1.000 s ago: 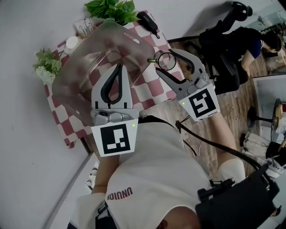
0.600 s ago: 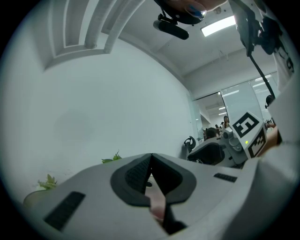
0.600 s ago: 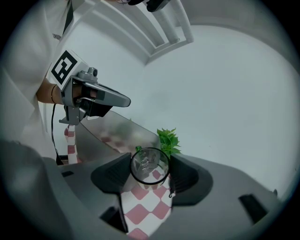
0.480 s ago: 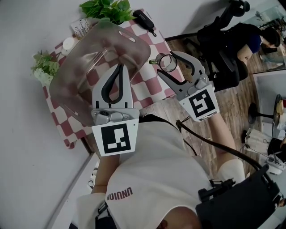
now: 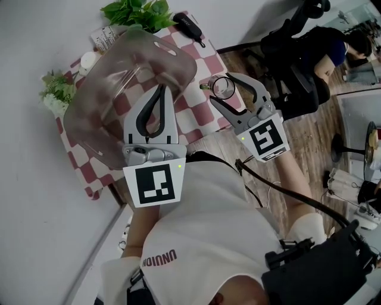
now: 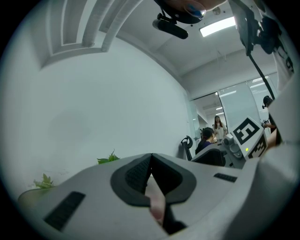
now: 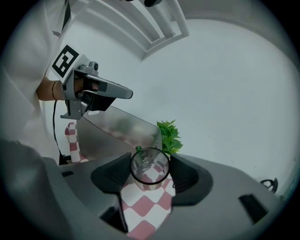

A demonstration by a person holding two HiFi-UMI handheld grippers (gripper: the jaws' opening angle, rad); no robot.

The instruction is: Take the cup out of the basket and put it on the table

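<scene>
A clear glass cup [image 5: 223, 87] is pinched at the tips of my right gripper [image 5: 224, 89], over the right part of the red-and-white checked table [image 5: 199, 116]. In the right gripper view the cup [image 7: 150, 165] shows mouth-on between the jaws, with checked cloth below it. My left gripper [image 5: 159, 90] is shut on the near rim of the large translucent basket [image 5: 113, 89], which is tilted above the table. The right gripper view shows the basket [image 7: 117, 131] hanging from the left gripper [image 7: 126, 94]. I cannot see into the basket clearly.
Leafy plants stand at the table's far edge [image 5: 140, 12] and its left edge [image 5: 56, 89]. A black object [image 5: 189, 25] and a small white bottle [image 5: 88, 59] lie near the back. A person sits on an office chair [image 5: 309, 59] to the right.
The basket has drifted slightly left and up with the left gripper. The right gripper, still holding the cup, has shifted a little to the right.
</scene>
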